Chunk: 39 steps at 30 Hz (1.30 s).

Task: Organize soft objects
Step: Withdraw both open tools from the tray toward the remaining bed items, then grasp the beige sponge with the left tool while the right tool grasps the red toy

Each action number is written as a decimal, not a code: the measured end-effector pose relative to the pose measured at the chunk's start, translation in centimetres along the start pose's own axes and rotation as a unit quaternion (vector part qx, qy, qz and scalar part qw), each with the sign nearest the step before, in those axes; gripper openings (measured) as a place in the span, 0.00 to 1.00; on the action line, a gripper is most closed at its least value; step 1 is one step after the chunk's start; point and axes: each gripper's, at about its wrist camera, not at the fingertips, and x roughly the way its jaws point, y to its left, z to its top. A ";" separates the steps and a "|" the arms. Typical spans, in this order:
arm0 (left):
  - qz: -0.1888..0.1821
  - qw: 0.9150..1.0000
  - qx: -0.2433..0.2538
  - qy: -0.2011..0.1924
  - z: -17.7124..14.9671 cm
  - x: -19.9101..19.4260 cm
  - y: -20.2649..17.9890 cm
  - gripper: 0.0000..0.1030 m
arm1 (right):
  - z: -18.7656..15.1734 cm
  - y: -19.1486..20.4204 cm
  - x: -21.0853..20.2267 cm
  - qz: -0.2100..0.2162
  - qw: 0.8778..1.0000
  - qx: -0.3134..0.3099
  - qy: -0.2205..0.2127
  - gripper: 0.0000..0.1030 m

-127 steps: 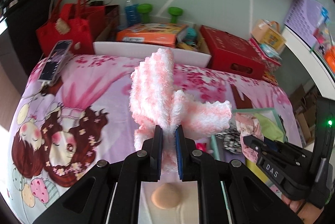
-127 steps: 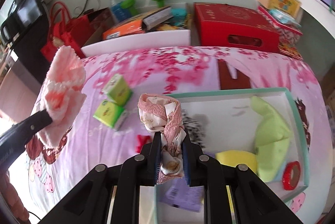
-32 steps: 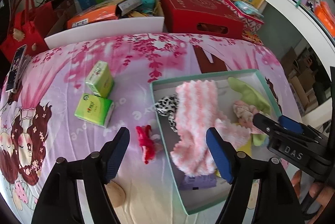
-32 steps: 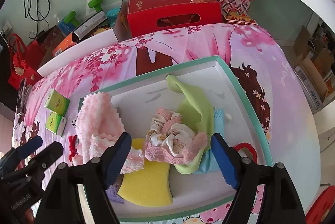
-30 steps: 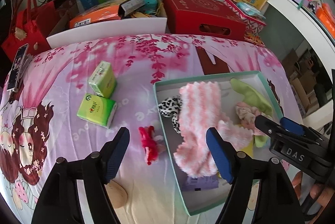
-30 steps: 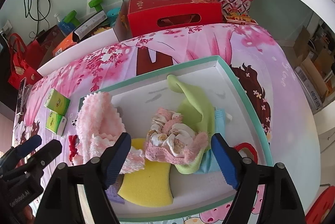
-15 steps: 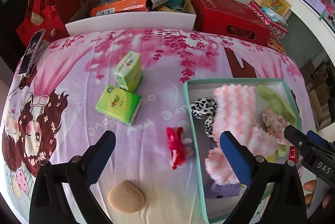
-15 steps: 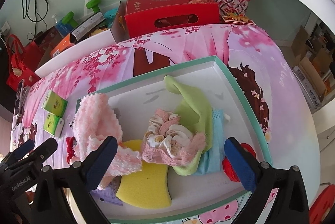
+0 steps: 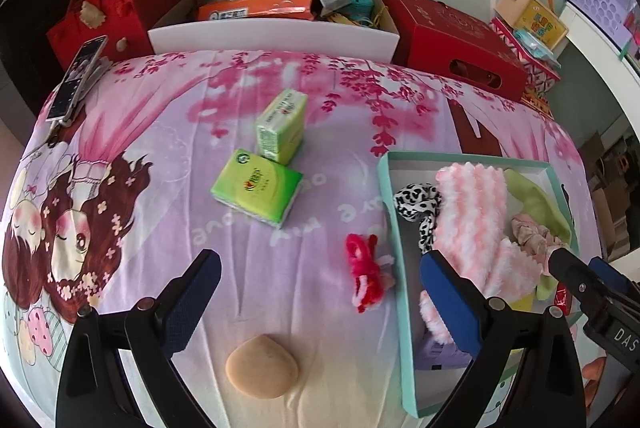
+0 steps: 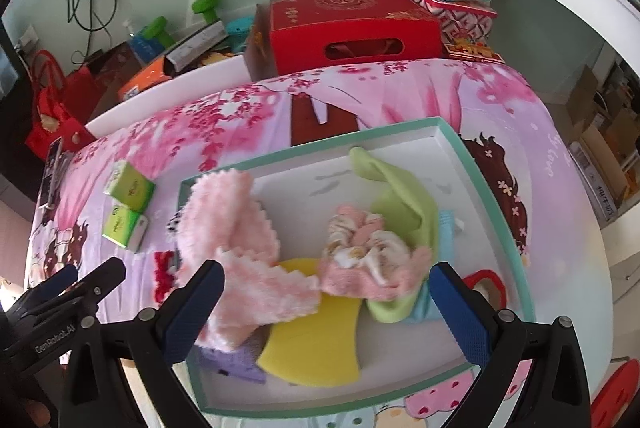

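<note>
Both jaws apart, empty; fluffy pink towel (image 10: 236,240) crumpled in teal-rimmed box (image 10: 496,204).

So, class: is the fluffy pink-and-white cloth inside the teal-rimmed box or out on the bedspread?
Inside. The fluffy pink-and-white cloth lies within the teal-rimmed box, draped over a yellow sponge.

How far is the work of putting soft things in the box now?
Done: the pink sock, lace cloth and green cloth lie in the box. In hand: nothing; left claw and right claw are open. Left: red scrunchie, puff and two tissue packs on the bed.
</note>
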 end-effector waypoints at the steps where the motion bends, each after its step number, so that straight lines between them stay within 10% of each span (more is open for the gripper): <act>1: 0.000 1.000 0.000 -0.001 -0.1 -0.1 0.2 0.97 | -0.2 0.2 -0.1 0.000 1.000 -0.001 -0.001 1.00; 29: 0.031 0.998 -0.013 0.055 -6.2 0.8 4.2 0.96 | -4.4 6.1 0.1 0.013 0.997 -0.069 0.022 1.00; 39: 0.031 0.994 0.009 0.105 -7.6 3.8 3.1 0.79 | -4.5 7.4 1.5 0.029 0.996 -0.077 0.041 1.00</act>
